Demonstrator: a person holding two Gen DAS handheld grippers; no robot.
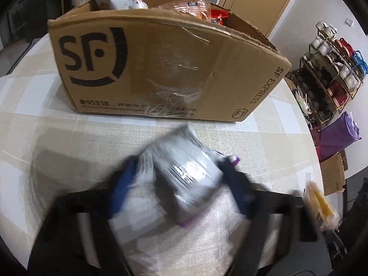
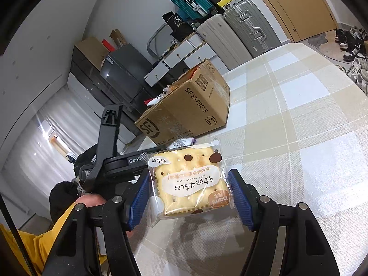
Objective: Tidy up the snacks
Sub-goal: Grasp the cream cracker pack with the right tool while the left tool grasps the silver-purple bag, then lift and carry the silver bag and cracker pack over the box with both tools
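two wrist-camera views over a table with a beige checked tablecloth. an open sf express cardboard box, already holding several snack bags, stands on it.

the left gripper has its blue-padded jaws around a silvery-white, purple-edged snack packet; the view is motion-blurred, but the pads appear to press its sides. the packet sits low over the table, just in front of the box, its long axis running from the camera toward the box, tilted slightly left.

the right gripper is clamped on a clear-wrapped square cracker sandwich, held flat, face up, its printed text upside down to the camera (the box lies well beyond it).

to do this step well, lift each packet clear of the box wall before releasing; squeeze lightly, since crackers crush.
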